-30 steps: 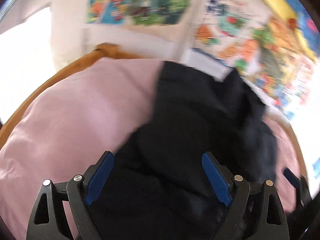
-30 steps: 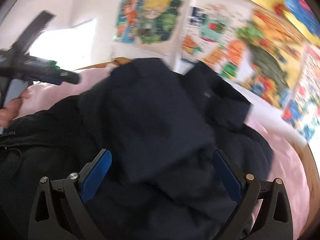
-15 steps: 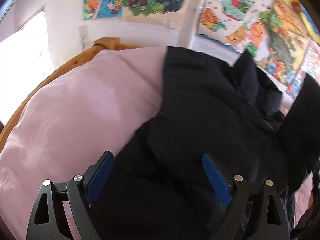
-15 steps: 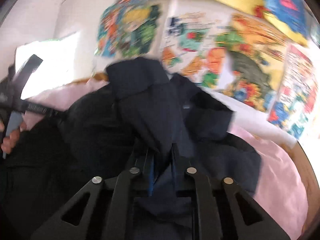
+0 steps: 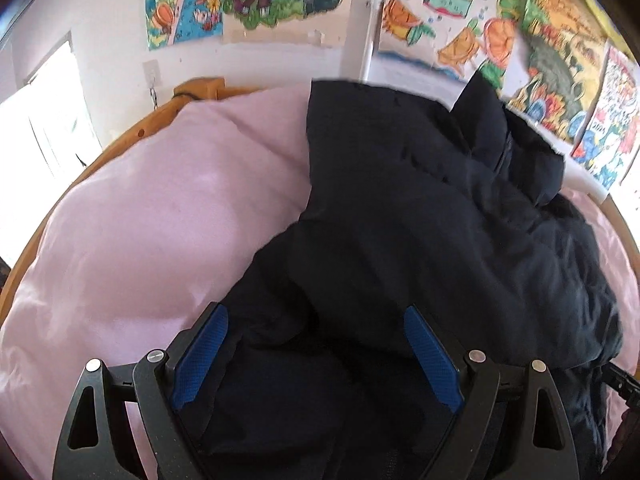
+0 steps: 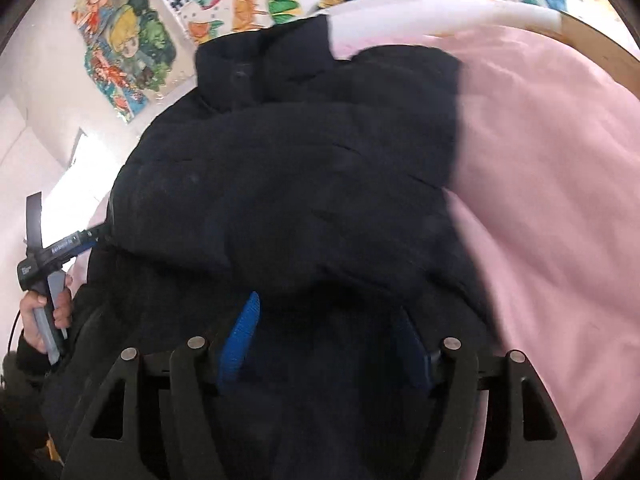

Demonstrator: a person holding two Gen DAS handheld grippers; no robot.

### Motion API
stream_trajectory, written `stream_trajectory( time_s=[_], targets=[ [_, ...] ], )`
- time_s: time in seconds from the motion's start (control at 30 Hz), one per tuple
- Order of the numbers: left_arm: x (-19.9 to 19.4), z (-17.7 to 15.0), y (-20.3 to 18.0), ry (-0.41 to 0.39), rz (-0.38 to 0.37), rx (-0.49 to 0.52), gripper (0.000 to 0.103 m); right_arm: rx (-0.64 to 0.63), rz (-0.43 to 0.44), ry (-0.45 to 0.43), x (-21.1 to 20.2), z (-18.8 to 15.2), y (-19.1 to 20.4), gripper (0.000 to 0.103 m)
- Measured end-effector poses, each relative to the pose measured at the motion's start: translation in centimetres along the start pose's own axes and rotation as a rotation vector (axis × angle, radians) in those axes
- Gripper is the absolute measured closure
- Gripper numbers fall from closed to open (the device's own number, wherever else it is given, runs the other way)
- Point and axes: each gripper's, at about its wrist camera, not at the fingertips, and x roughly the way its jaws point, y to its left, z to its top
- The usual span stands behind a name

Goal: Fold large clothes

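Left wrist view: dark puffer jacket (image 5: 420,220) fills centre and right, heaped on the pink bedding (image 5: 152,232).
Left gripper (image 5: 316,356): wide, empty, poised over the hem, likely for pinning.
Right gripper (image 6: 324,344): jaws opening over jacket folds, apparently letting cloth settle.
Hand (image 6: 44,312): lower left, on a handle.

Bright window glare, fisheye warp, slight blur
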Motion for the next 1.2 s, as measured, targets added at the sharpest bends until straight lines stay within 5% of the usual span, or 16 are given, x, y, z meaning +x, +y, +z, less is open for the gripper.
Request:
stream_trajectory(
  time_s=[0.2,0.37,0.47,0.63,0.93,1.1,1.2],
  targets=[
    [-1.9,0.7,-4.0,-0.081,-0.044,0.154,0.013,-0.076,-0.169,-0.163,-2.7,0.0,-0.4,0.042],
    [0.3,2.2,-9.0,-0.042,-0.018,0.34,0.013,-0.256,-0.154,-0.296,-1.8,1.6,3.1,0.066],
    [2.6,2.8,-9.7,-0.01,0.019,0.363,0.013,-0.335,-0.147,-0.278,-0.1,2.7,4.9,0.085],
    [6.0,2.0,-9.7,0.048,0.023,0.383,0.005,-0.332,-0.171,-0.155,3.6,3.8,3.7,0.096],
    [8.9,1.6,-9.2,0.086,0.04,0.376,0.001,-0.421,-0.219,-0.076,9.0,3.0,3.8,0.1],
    [8.3,1.5,-8.6,0.067,0.021,0.36,0.0,-0.424,-0.216,-0.089,8.9,2.5,4.0,0.1],
    [5.9,1.2,-7.8,0.029,-0.027,0.347,0.0,-0.388,-0.135,-0.127,6.7,2.6,3.5,0.098]
  ],
)
